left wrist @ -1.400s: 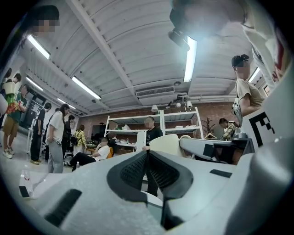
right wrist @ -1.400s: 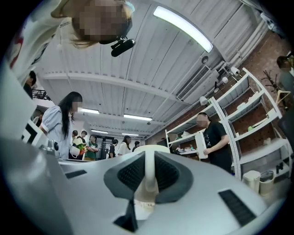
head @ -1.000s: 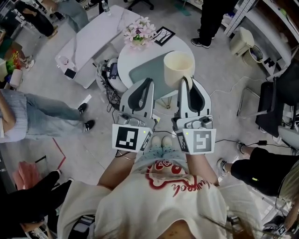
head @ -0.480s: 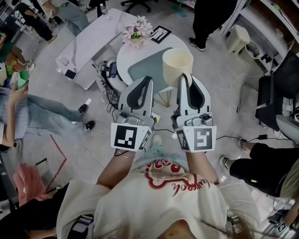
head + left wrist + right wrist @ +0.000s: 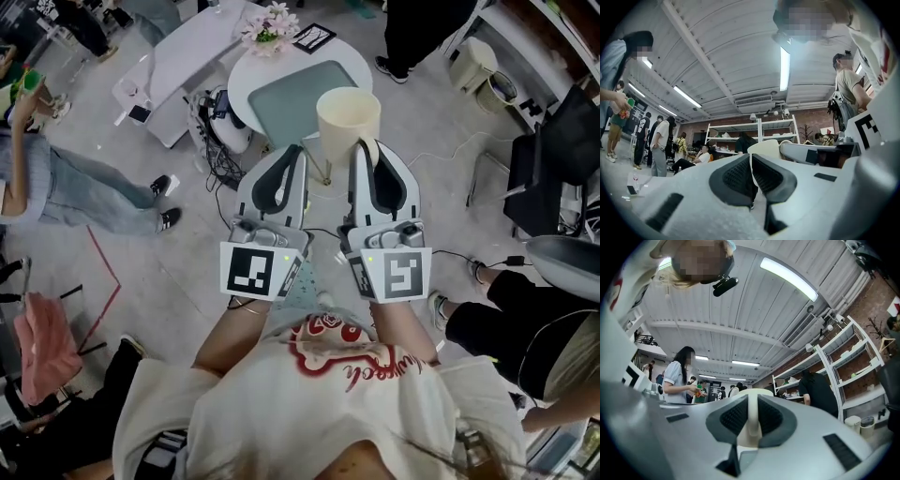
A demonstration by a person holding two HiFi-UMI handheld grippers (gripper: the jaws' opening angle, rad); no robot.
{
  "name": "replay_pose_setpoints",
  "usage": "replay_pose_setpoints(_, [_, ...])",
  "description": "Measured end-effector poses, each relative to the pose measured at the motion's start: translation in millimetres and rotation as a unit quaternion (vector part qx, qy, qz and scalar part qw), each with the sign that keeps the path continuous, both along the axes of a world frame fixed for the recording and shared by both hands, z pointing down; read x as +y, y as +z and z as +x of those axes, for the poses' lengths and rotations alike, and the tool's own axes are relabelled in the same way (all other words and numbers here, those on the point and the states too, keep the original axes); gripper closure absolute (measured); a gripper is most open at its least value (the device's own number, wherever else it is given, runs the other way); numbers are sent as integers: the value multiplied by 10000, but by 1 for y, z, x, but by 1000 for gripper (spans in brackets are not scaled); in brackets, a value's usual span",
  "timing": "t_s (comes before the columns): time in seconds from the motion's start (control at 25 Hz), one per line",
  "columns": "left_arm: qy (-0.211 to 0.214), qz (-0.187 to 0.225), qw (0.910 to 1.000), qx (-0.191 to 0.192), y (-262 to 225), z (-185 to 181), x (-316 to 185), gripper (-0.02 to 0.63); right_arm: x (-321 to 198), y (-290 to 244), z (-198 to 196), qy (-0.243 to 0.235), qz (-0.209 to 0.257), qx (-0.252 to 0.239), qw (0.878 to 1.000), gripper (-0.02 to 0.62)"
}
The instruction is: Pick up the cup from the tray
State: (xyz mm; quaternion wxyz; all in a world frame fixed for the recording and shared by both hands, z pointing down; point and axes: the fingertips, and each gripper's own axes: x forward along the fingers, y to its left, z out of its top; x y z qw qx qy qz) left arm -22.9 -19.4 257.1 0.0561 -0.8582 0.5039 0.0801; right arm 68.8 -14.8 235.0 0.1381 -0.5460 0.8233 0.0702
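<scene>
A cream cup (image 5: 347, 114) hangs in the air in the head view, with my right gripper (image 5: 364, 150) shut on its near wall. In the right gripper view a thin strip of the cup (image 5: 752, 427) stands pinched between the dark pads (image 5: 733, 418). My left gripper (image 5: 293, 155) is beside it on the left, shut and empty, not touching the cup. From the left gripper view, the cup (image 5: 765, 146) shows past the shut left gripper (image 5: 751, 164). The grey-green tray (image 5: 291, 94) lies on the round white table (image 5: 246, 77) beyond and below the cup, bare.
Flowers (image 5: 267, 23) and a framed picture (image 5: 312, 37) sit at the table's far side. A long white bench (image 5: 178, 56) stands to the left. Several people stand or sit around on the floor. Cables and gear (image 5: 220, 117) lie under the table's left side.
The table and tray have slid up and away in the head view; the cup stays gripped in my right gripper, now over the table's near edge rather than over the tray.
</scene>
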Motion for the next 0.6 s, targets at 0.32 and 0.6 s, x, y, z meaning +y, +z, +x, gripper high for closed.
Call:
replay_pose_setpoints(0.32, [-265, 22, 9996, 88, -13, 8, 66, 580, 63, -15, 11, -211, 39, -46, 9998, 546])
replay_pose_setpoints(0.6, [-242, 65, 9997, 79, -23, -10, 87, 580, 85, -26, -2, -111, 96, -18, 9999, 545])
